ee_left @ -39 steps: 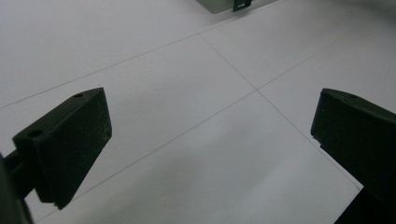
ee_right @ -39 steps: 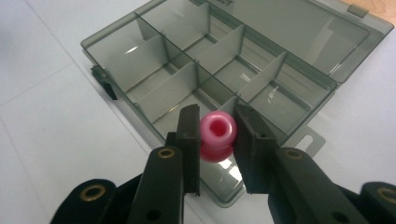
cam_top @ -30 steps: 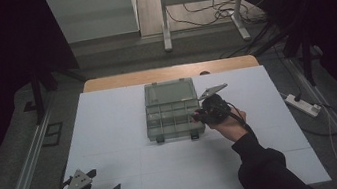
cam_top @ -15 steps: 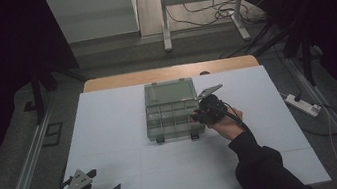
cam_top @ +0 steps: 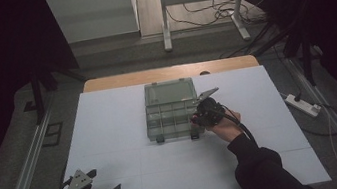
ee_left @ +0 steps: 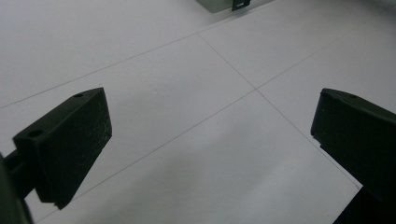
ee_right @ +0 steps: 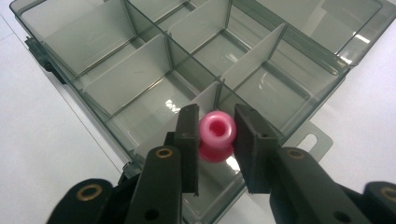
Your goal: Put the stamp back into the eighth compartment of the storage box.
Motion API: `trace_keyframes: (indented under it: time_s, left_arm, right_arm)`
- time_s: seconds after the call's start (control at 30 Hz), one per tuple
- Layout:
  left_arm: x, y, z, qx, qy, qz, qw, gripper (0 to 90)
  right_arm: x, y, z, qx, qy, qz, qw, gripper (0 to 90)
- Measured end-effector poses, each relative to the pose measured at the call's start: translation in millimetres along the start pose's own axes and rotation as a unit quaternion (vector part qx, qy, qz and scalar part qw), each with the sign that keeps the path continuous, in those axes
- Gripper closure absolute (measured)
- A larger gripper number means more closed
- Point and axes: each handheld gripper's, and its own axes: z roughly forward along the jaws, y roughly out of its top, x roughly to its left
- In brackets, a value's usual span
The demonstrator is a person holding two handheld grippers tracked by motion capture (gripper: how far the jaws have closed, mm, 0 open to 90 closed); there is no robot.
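Observation:
A smoky clear organizer box [cam_top: 171, 109] lies open in the middle of the white table, lid folded back. My right gripper [cam_top: 200, 115] hovers at its near right corner. In the right gripper view the box's dividers [ee_right: 140, 56] spread below, and a pink bead [ee_right: 217, 129] sits between the jaws of my right gripper [ee_right: 217, 128], just above a near compartment. Those jaws have just been opening a little, and both pads still touch the bead. My left gripper [cam_top: 102, 181] rests at the table's near left, open and empty; its jaws [ee_left: 210, 135] frame bare table.
A white power strip [cam_top: 302, 105] lies on the floor to the right of the table. The table's wooden far edge [cam_top: 168, 73] shows behind the box. A corner of the box with a black latch [ee_left: 238, 4] is at the top of the left gripper view.
The right hand has shifted slightly along the box's right side. The left gripper has stayed where it was.

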Motion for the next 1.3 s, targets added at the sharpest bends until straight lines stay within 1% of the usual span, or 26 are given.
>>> trace_keyframes:
  time_s: [0.07,0.13,0.4,0.77,1.03,1.3]
  left_arm:
    - [0.0,0.1,0.1,0.000,0.000,0.000,1.0000,0.0]
    - [-0.3,0.2,0.3,0.001,0.000,0.002,1.0000,0.0]
    - [-0.2,0.1,0.0,-0.001,-0.001,0.001,1.0000,0.0]
    - [0.0,0.0,-0.3,-0.002,-0.001,0.001,1.0000,0.0]
    - [0.2,0.0,-0.5,-0.003,-0.002,0.001,1.0000,0.0]
    - [0.1,0.0,-0.6,-0.003,-0.003,0.001,1.0000,0.0]
  right_arm:
    - [0.3,-0.2,-0.8,0.000,-0.001,0.001,1.0000,66.6]
    - [0.4,-0.3,-1.2,0.000,-0.001,0.001,1.0000,66.5]
    - [2.2,0.8,-7.6,-0.011,-0.003,0.004,0.9999,62.4]
    - [3.6,-0.2,-16.3,-0.022,0.003,0.011,0.9997,56.1]
    - [4.2,-4.8,-22.8,-0.022,0.011,0.016,0.9996,52.6]
    - [4.8,-8.5,-31.4,-0.030,0.012,0.024,0.9992,48.7]
